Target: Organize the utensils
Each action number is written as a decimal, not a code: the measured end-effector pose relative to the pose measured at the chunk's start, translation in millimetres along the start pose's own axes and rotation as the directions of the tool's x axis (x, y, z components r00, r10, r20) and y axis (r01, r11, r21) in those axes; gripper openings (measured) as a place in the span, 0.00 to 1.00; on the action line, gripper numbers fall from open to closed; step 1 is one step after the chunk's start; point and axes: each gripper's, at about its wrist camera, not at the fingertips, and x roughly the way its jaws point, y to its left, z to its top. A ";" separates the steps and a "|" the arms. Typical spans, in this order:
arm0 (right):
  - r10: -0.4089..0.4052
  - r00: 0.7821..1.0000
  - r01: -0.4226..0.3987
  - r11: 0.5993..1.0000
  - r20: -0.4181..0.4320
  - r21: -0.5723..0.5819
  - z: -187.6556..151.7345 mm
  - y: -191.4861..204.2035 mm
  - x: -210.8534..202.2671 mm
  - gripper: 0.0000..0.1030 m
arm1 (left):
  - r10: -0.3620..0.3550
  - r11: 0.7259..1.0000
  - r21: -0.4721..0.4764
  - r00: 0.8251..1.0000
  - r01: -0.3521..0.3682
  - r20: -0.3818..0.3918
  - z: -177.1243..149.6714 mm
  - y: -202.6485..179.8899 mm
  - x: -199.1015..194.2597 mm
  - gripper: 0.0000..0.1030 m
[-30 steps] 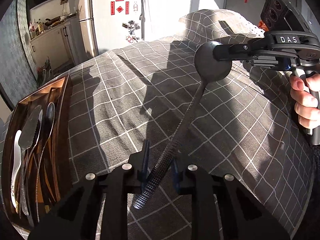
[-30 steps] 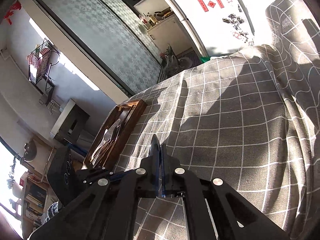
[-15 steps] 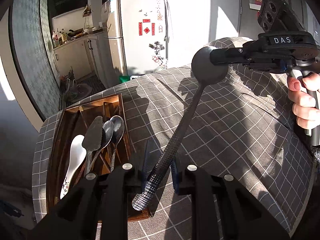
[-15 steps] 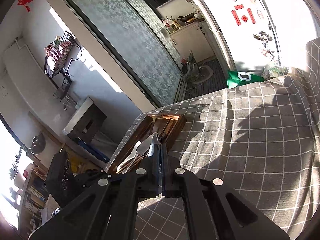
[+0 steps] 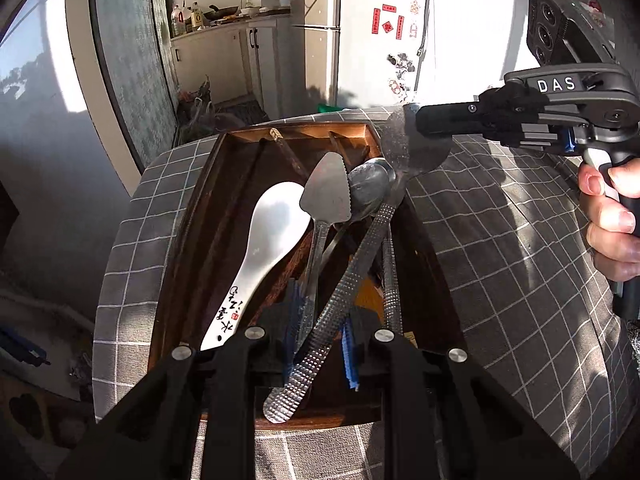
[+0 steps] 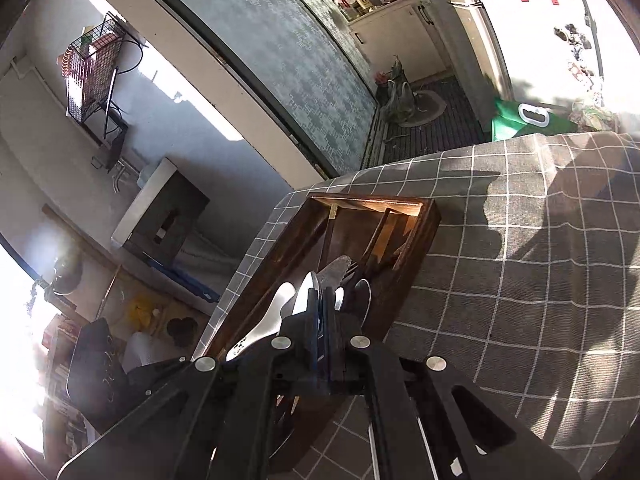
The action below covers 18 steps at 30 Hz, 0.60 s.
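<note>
Left wrist view shows a long ladle (image 5: 352, 276) with a knurled handle held across both grippers. The left gripper (image 5: 320, 340) grasps the handle near its butt end between blue-padded fingers (image 5: 294, 312), and the right gripper (image 5: 424, 126) is clenched on the rim of the round bowl at the far end, a hand (image 5: 612, 216) wrapped round its grip at the right. The ladle hangs above a wooden tray (image 5: 192, 240) that lies straight ahead of and below the left gripper. Inside the tray, to the left of the ladle handle, lie a white rice paddle (image 5: 268, 240) with writing on its handle, a serrated cake server (image 5: 328, 196) and a metal spoon (image 5: 368, 188), all pointing away from the gripper. A second knurled handle (image 5: 391, 292) lies just right of the held one. The tray sits at the edge of a grey checked cloth (image 5: 500, 240). From the right wrist, the same tray (image 6: 424, 232) lies ahead and below, and the jaws are pressed nearly together on the thin rim of the ladle bowl. Beyond the cloth stand a fridge (image 5: 376, 20) and kitchen counter (image 5: 224, 28).
</note>
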 end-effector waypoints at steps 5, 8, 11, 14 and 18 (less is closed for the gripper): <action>-0.012 1.000 0.012 1.000 -0.026 0.003 0.9 -1.7 25.4 0.03 | -0.017 0.999 -0.039 1.000 0.017 -0.005 -4.1 16.9 4.2 0.21; -0.047 0.999 0.046 0.999 -0.021 -0.016 -1.2 1.3 30.0 0.08 | -0.010 0.999 -0.033 1.000 0.009 -0.008 -2.7 15.5 4.0 0.21; -0.035 0.999 0.035 0.999 0.004 -0.018 -1.7 3.6 24.3 0.22 | -0.010 0.999 -0.039 1.000 0.010 -0.005 -1.6 13.6 4.2 0.21; -0.045 0.998 0.046 0.999 0.039 -0.020 -0.5 5.6 13.9 0.53 | -0.009 0.999 -0.044 1.000 0.009 -0.004 -1.8 12.9 4.3 0.20; -0.062 0.997 0.063 0.998 0.047 -0.024 -1.5 3.6 1.8 0.57 | -0.011 0.998 -0.060 1.000 0.010 -0.005 -1.4 13.4 3.1 0.20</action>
